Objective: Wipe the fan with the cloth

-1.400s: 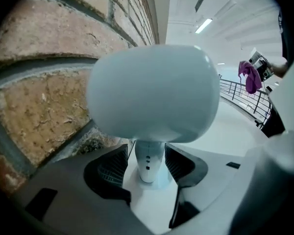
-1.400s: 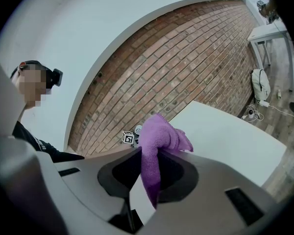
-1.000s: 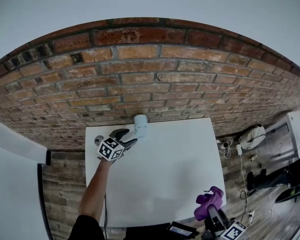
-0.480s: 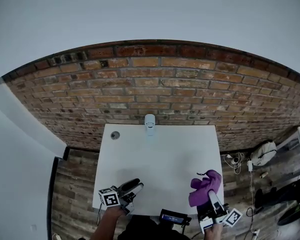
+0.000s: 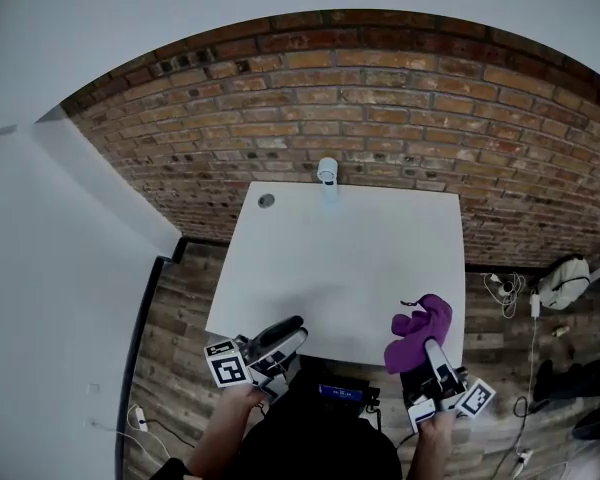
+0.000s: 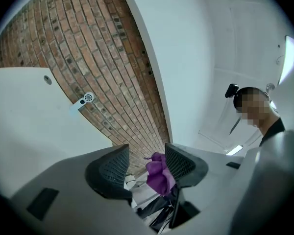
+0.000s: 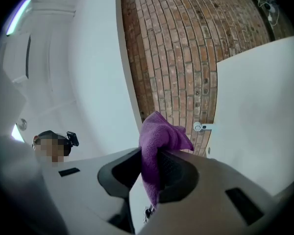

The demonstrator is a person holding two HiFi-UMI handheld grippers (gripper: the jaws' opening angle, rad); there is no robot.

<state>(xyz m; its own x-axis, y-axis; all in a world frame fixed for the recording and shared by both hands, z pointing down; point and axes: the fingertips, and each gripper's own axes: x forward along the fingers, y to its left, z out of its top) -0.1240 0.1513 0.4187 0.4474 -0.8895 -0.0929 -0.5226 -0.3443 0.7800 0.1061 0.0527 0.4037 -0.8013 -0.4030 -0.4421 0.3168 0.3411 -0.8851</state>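
A white rectangular counter (image 5: 350,258) stands with its far edge against a red brick wall (image 5: 380,98). The small white fan (image 5: 327,171) stands upright at the middle of that far edge, just before the bricks. To the left of the fan, near the far left corner, a small round grey cap (image 5: 266,200) sits in the counter top. The flat white top stretches between the fan and the two grippers, which are both at the near edge, well apart from the fan.

The left gripper (image 5: 298,329) is over the near left corner of the counter. Its fingers are apart and have just been closing a little; they press on nothing. The right gripper (image 5: 430,350) is at the near right corner. Its fingers are closed on the purple soft cloth (image 5: 420,323), which stands up out of them in a loose bunch, and one end hangs below them.

Between the two hands, near the person's body, there is a small dark device with a lit screen (image 5: 338,392). The floor is of brown wooden boards (image 5: 180,308). On the floor to the right of the counter lies a white bag (image 5: 565,282); what is inside it cannot be seen. White cables with a plug (image 5: 510,290) lie between the bag and the counter. A plain white wall (image 5: 70,228) closes the room on the left.
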